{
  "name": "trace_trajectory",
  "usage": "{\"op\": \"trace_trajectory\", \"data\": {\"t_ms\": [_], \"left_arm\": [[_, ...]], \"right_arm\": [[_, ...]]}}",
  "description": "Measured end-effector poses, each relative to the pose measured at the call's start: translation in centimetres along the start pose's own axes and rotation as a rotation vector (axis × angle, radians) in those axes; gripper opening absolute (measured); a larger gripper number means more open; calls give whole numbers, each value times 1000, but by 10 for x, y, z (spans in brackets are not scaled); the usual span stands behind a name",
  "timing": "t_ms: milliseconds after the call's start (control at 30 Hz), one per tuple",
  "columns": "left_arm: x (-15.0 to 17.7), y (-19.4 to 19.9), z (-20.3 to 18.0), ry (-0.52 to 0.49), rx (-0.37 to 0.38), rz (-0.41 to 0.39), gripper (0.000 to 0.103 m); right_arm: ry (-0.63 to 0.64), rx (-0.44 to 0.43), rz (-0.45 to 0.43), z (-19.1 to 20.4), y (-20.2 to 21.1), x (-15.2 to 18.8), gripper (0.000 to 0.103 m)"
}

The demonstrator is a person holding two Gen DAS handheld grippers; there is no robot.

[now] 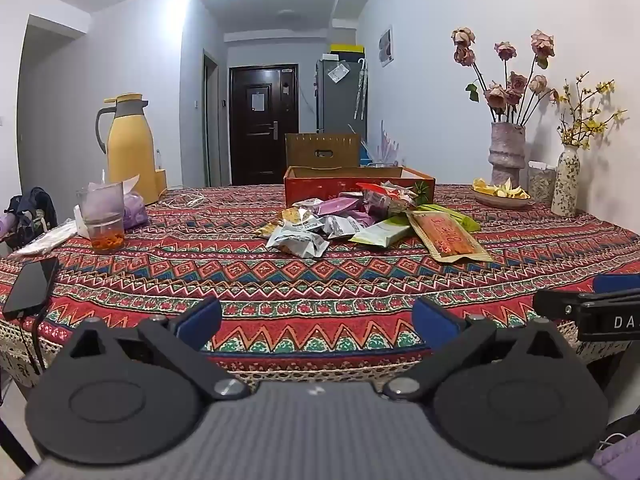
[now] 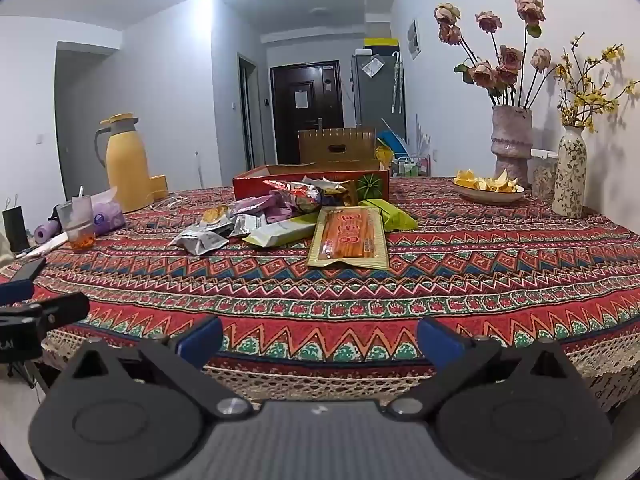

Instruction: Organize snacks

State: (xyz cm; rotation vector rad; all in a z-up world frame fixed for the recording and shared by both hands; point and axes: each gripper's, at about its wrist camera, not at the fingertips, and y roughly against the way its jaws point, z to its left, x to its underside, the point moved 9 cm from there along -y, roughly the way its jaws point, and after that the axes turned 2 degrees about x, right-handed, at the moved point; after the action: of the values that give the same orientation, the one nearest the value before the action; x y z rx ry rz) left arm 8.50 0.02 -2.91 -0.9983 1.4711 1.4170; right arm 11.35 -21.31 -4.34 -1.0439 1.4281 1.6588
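Both grippers, left (image 1: 316, 320) and right (image 2: 320, 338), gape empty at the near table edge. Risk: slippery overlapping snack packets (image 2: 280, 216) may slide or come up two at once.

Your table (image 1: 320, 280) under its patterned cloth

On it you have a snack pile (image 1: 360, 220), red box (image 1: 320, 192), yellow jug (image 1: 130, 152), glass (image 1: 105, 220), phone (image 1: 30, 284), two vases (image 1: 507, 152).
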Motion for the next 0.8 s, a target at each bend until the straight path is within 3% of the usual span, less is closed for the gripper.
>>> {"op": "trace_trajectory", "data": {"t_ms": [800], "left_arm": [[1, -1, -3, -28, 4, 2, 103]], "right_arm": [[-1, 10, 10, -4, -3, 2, 103]]}}
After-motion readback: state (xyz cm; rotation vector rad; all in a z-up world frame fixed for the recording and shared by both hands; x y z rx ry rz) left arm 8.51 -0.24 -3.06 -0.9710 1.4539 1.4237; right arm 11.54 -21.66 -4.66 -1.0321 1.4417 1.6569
